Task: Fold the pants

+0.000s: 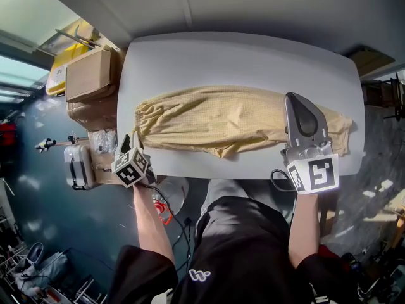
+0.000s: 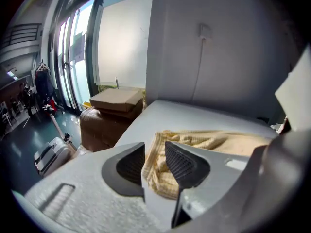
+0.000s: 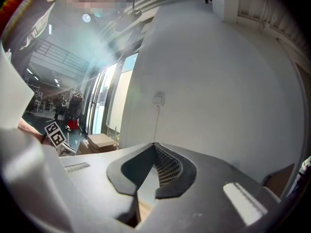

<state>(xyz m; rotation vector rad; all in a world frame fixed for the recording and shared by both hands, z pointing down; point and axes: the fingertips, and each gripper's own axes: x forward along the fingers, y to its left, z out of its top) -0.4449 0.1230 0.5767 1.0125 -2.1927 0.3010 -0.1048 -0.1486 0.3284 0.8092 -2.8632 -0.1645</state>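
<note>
Grippers, two, at one pair of pants (image 1: 221,116) on one white table (image 1: 240,56).
Left gripper (image 2: 154,154) hovers at the table's near left corner, jaws apart and empty, the pants' gathered end just beyond them. Right gripper (image 3: 155,152) lies over the opposite end, jaws pressed together, nothing between the tips. Two stacked cardboard boxes (image 1: 88,75) stand past the table's left side.

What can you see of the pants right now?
The pants are pale yellow, waffle-textured cloth, lying flat lengthwise across the white table, apparently folded leg on leg. The gathered elastic waistband is at the left end, seen between the left gripper's open jaws, not pinched. The right gripper, shut, lies over the leg end; whether it pinches cloth is unclear.
</note>
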